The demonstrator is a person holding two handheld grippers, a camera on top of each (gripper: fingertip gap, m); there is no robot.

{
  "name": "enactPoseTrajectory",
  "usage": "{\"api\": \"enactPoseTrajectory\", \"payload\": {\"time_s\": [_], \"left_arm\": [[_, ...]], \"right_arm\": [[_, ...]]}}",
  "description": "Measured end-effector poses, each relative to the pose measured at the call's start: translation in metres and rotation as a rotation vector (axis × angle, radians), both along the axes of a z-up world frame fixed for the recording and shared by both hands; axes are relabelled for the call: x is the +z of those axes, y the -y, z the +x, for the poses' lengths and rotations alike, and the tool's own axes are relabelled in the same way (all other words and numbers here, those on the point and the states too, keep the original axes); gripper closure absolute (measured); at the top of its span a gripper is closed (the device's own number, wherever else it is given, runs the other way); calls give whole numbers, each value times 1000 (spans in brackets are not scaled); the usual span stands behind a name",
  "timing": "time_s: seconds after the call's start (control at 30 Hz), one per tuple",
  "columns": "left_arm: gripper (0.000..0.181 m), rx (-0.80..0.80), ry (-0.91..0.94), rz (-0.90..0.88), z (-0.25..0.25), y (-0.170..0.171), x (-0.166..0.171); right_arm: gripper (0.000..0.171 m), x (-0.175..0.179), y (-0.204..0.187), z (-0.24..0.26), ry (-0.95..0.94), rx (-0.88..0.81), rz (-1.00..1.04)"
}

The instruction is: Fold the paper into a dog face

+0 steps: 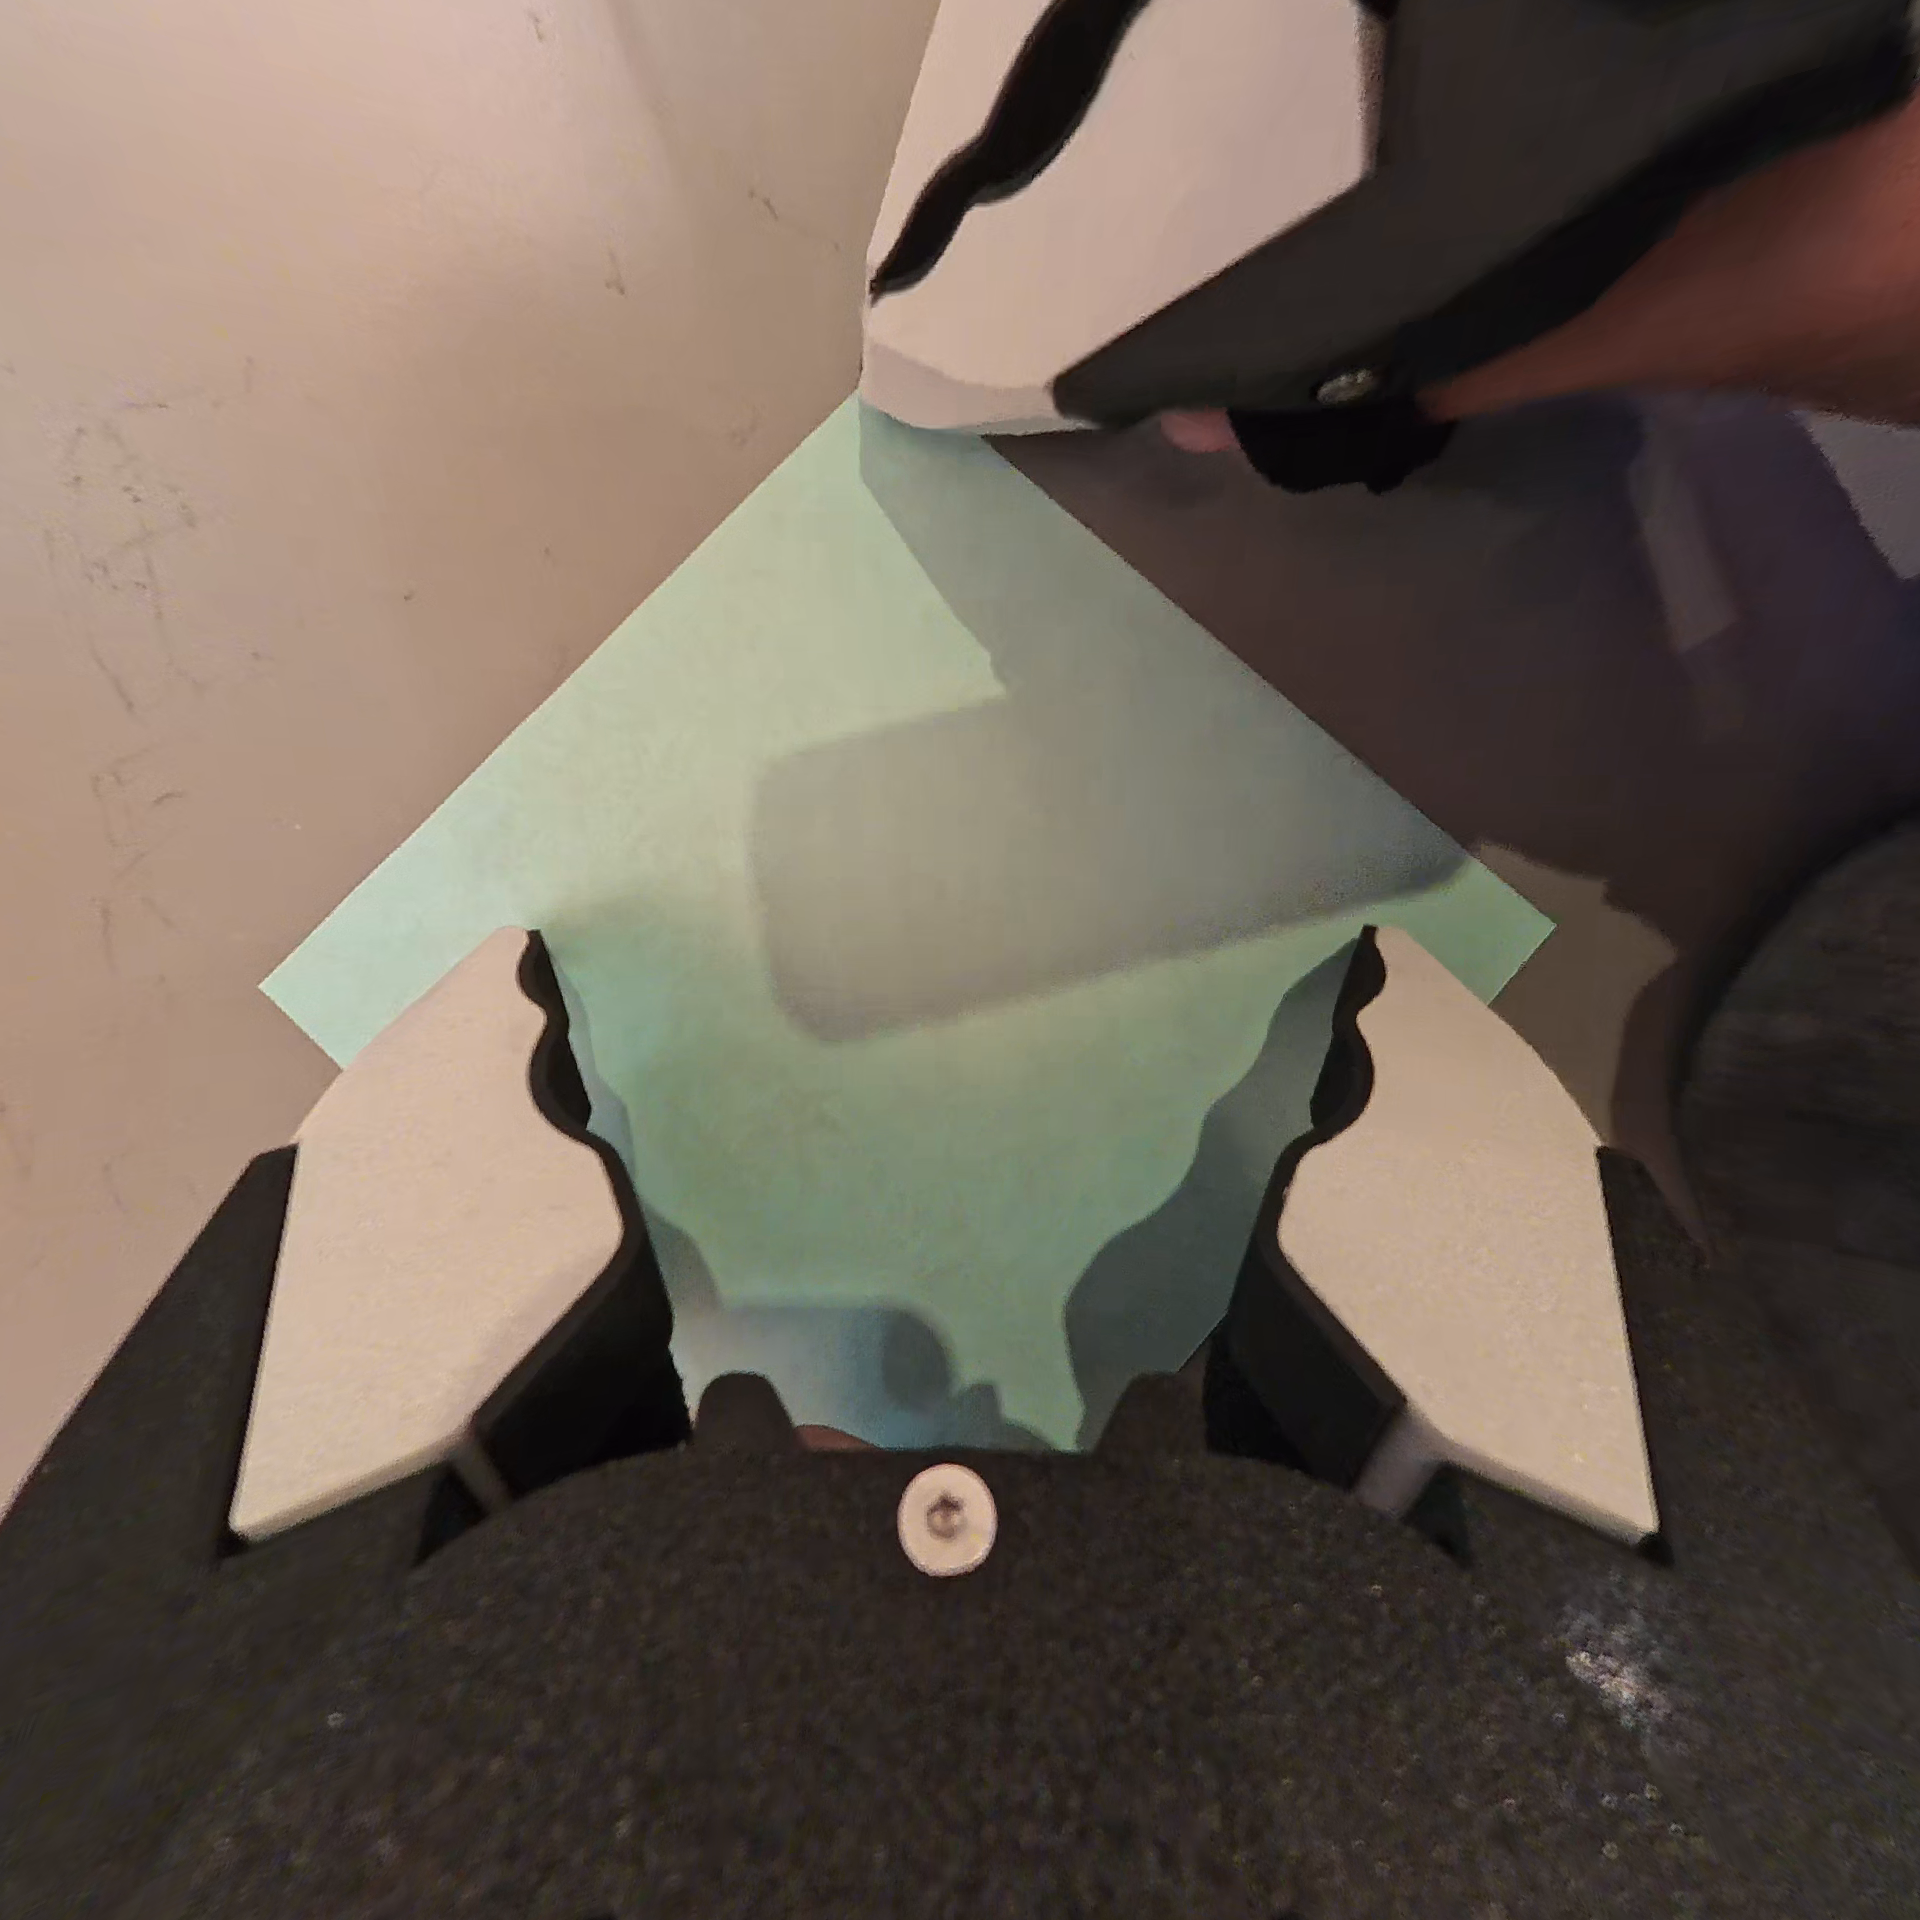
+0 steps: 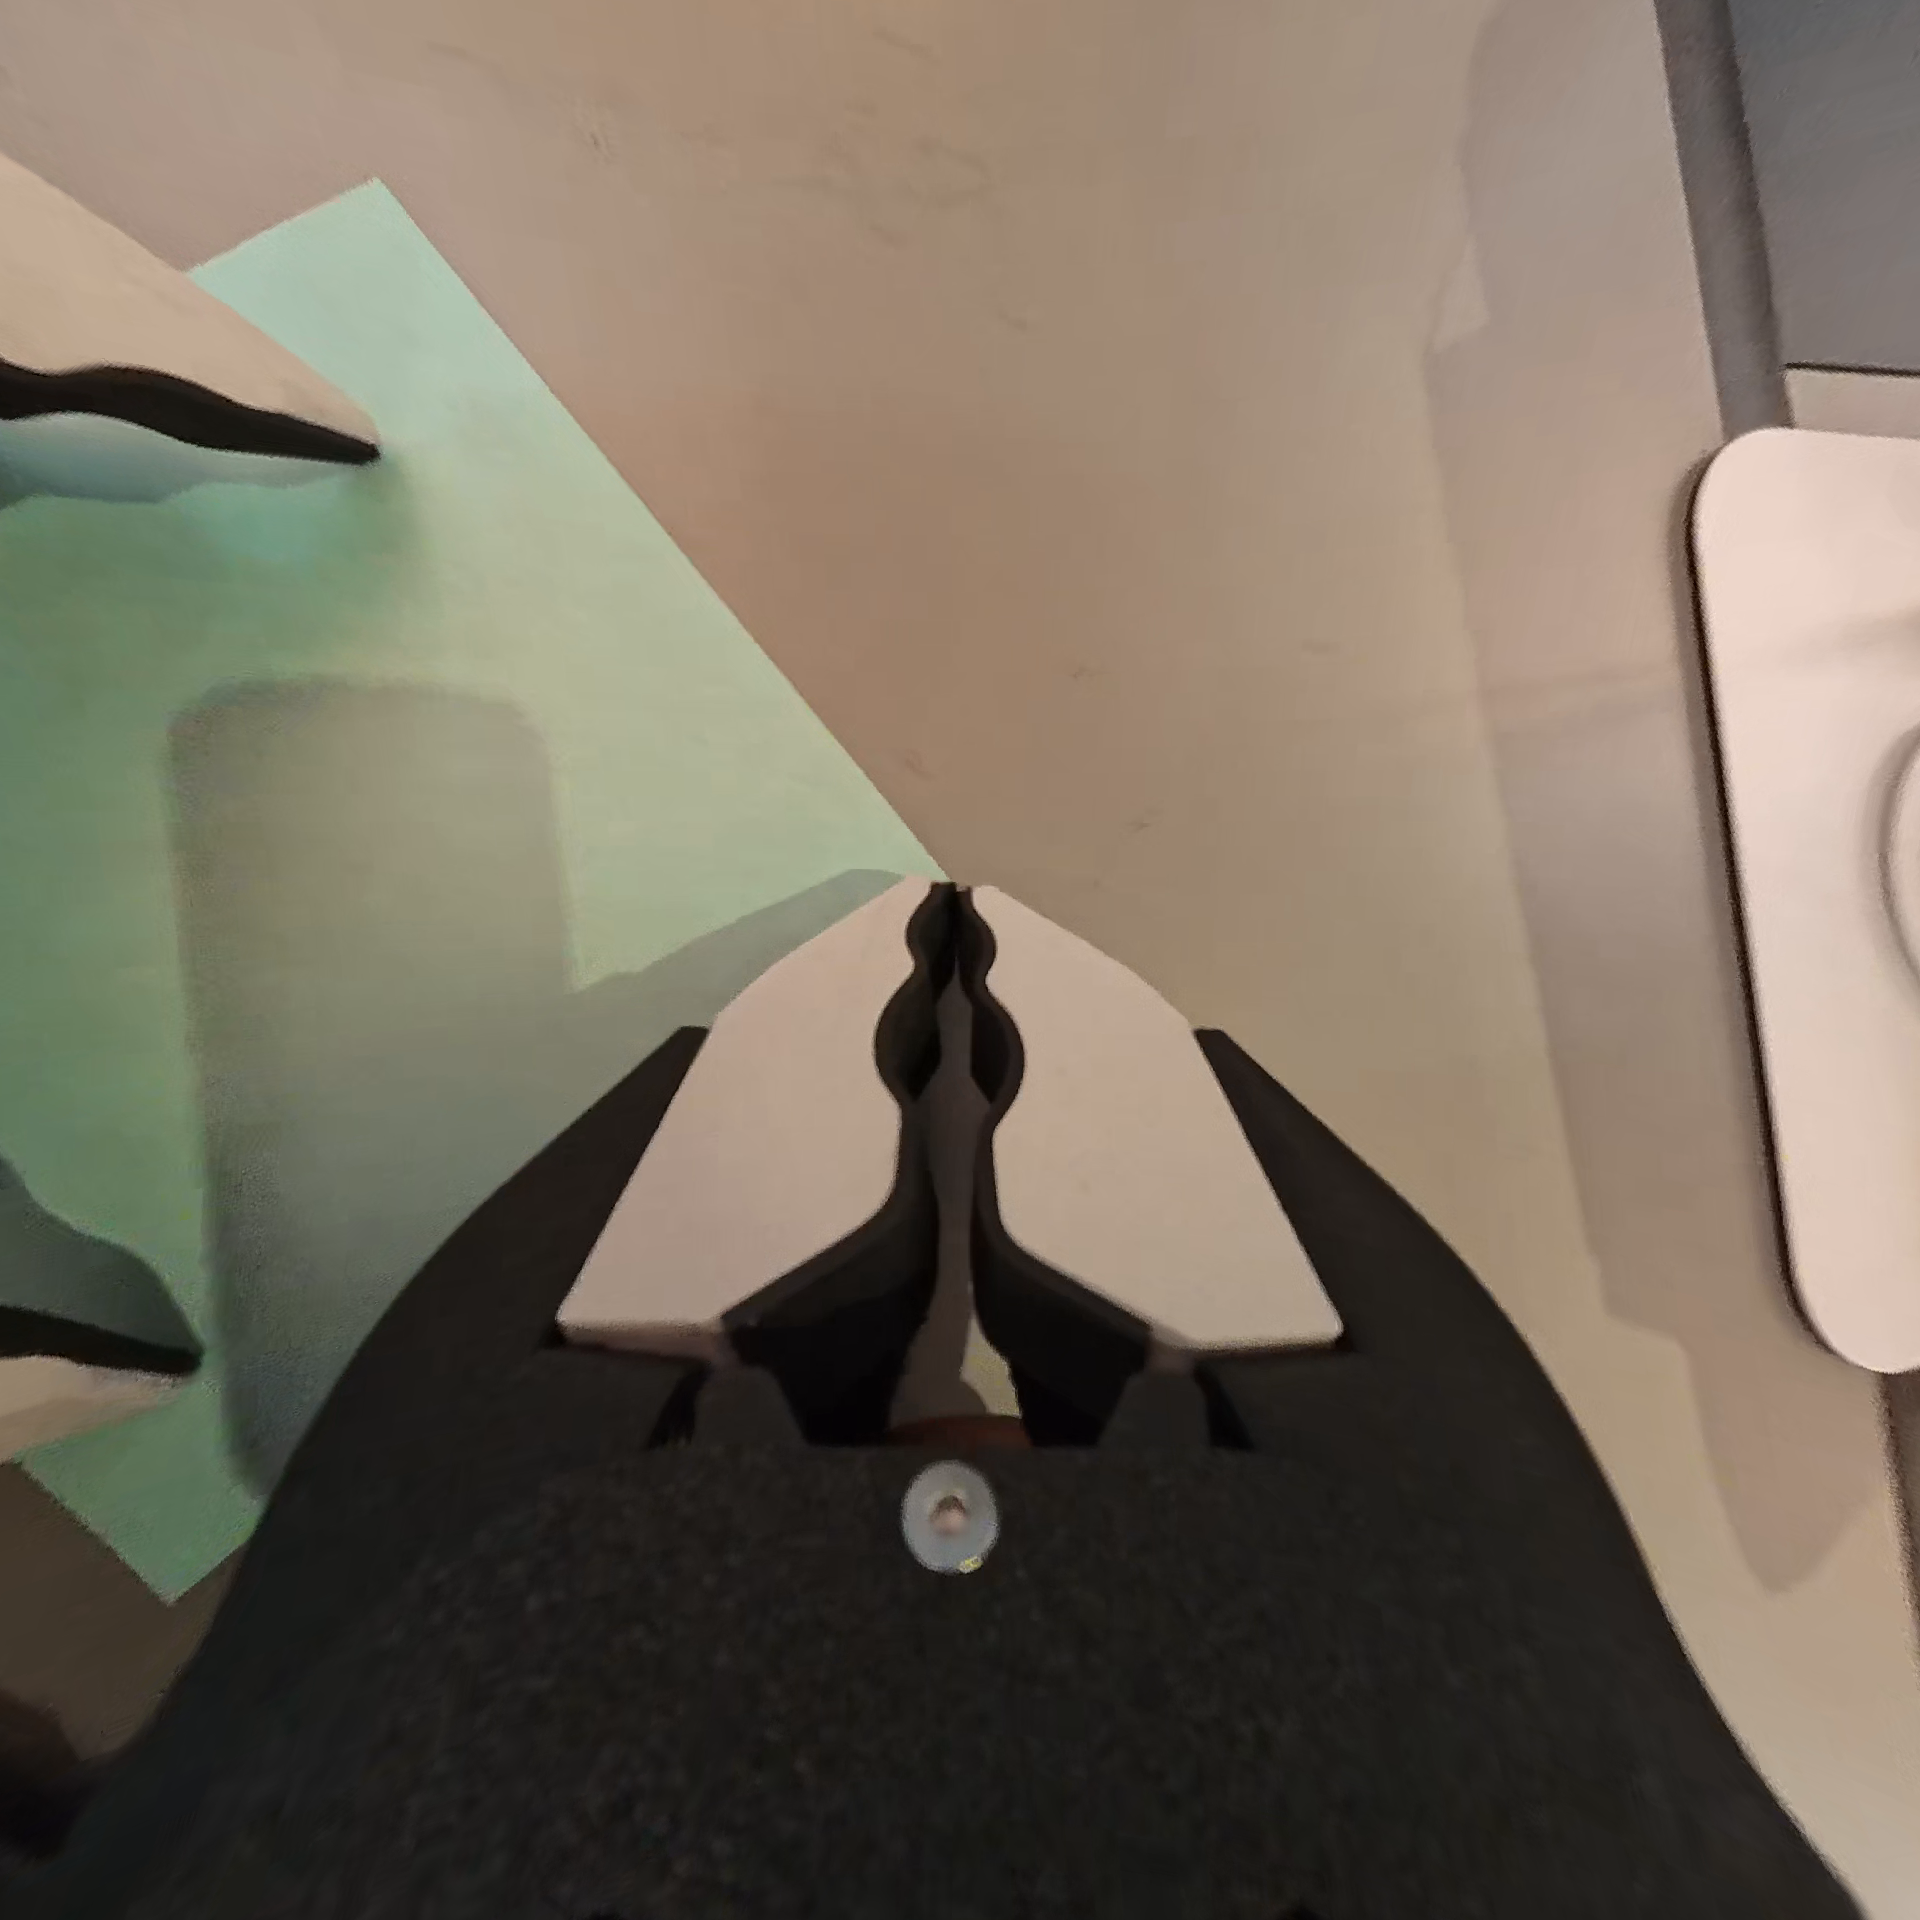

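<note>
A light green square of paper [image 1: 675, 779] lies flat on the beige table [image 1: 312, 416], one corner pointing away from me. My left gripper [image 1: 951, 933] is wide open and empty, its two fingers spread above the near half of the sheet. My right gripper [image 2: 954, 888] is shut, with its fingertips meeting right at the paper's far corner [image 2: 914, 852]. In the left wrist view the right gripper [image 1: 878, 281] comes in from the upper right and covers that corner. In the right wrist view the paper [image 2: 520, 520] fills the left side and the open left gripper [image 2: 281, 904] shows over it.
A hand [image 1: 1714, 312] holds the right gripper. A white rounded pad with a cable [image 2: 1818, 883] lies on the table's right side beside a grey strip [image 2: 1725, 208]. Dark grey fabric [image 1: 1818, 1091] lies past the table edge on the right. Gripper shadows fall on the paper. About 10 cm separates my left fingertips from my right.
</note>
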State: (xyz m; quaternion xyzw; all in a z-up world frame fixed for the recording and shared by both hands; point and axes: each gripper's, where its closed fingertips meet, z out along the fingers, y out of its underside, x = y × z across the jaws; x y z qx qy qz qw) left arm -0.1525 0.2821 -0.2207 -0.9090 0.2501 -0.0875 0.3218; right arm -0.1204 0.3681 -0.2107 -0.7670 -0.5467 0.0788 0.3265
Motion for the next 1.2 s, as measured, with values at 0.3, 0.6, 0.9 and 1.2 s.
{"api": "enactPoseTrajectory", "payload": {"time_s": [0.3, 0.6, 0.9, 1.2], "left_arm": [[45, -1, 0, 0, 0, 0, 0], [45, -2, 0, 0, 0, 0, 0], [45, -6, 0, 0, 1, 0, 0], [45, -5, 0, 0, 0, 0, 0]], "right_arm": [[171, 19, 12, -3, -118, -53, 53], [148, 4, 14, 4, -186, -202, -196], [143, 3, 24, -2, -256, -287, -337], [133, 4, 33, 1, -201, -370, -376]]}}
